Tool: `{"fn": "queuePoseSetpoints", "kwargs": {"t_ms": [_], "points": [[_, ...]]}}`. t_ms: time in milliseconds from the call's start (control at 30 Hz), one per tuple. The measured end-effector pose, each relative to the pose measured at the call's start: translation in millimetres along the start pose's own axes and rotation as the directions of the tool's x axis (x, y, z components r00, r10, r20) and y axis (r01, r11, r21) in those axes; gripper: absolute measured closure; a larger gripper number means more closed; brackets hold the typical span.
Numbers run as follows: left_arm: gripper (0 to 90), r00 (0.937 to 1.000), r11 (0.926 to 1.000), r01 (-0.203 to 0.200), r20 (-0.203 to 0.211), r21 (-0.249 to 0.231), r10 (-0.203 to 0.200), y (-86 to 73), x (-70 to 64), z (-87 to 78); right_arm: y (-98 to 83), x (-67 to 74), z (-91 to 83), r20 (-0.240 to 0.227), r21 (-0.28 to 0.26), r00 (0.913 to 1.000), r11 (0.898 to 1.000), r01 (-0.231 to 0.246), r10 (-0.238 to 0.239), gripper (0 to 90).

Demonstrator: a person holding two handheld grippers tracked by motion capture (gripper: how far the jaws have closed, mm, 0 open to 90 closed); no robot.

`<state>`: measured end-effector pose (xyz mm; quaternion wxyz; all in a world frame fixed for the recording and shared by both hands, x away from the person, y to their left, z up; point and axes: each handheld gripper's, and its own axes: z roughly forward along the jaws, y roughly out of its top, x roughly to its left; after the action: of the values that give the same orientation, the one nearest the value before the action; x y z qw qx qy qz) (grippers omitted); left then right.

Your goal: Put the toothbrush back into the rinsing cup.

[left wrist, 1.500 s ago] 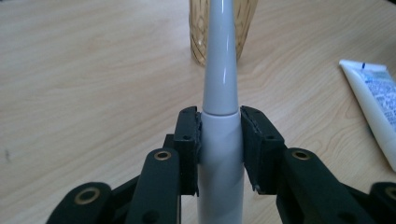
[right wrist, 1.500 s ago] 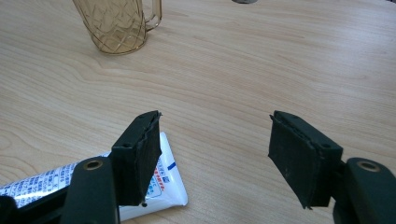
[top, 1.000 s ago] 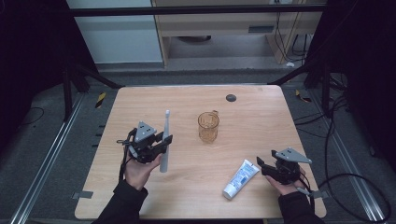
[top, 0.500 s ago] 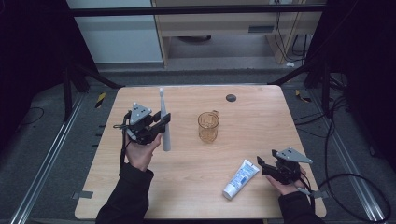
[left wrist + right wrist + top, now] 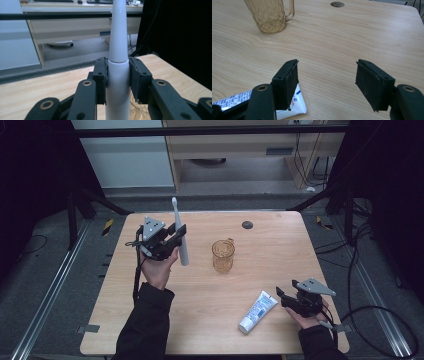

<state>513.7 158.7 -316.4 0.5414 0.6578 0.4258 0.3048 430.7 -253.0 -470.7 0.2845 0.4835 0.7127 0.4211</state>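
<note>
Your left gripper clamps a white electric toothbrush with a tapered neck, holding it nearly upright above the left half of the pale wooden table. Seen from the left gripper view, both black pads press the toothbrush's thick handle just below its joint. A ribbed amber plastic mug stands near the table's centre, just right of the toothbrush. Your right gripper rests low at the near right corner, jaws spread apart with nothing between them, a white-and-blue toothpaste tube lying just beside its left jaw.
</note>
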Motion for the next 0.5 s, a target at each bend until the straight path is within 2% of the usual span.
{"fn": "queuePoseSetpoints", "kwargs": {"t_ms": [233, 500], "points": [[68.0, 1.0000, 0.9990, 0.000, 0.003, -0.044, 0.000, 12.5, -3.7, 16.5, -0.3, -0.9, 0.6, 0.001, -0.002, 1.0000, 1.000, 0.005, -0.005, 34.5], [68.0, 1.0000, 0.9982, 0.004, 0.006, -0.060, -0.003, 17.5, -5.7, 38.9, -0.7, -1.6, 0.3, 0.003, -0.006, 1.0000, 1.000, -0.002, 0.003, 34.5]]}}
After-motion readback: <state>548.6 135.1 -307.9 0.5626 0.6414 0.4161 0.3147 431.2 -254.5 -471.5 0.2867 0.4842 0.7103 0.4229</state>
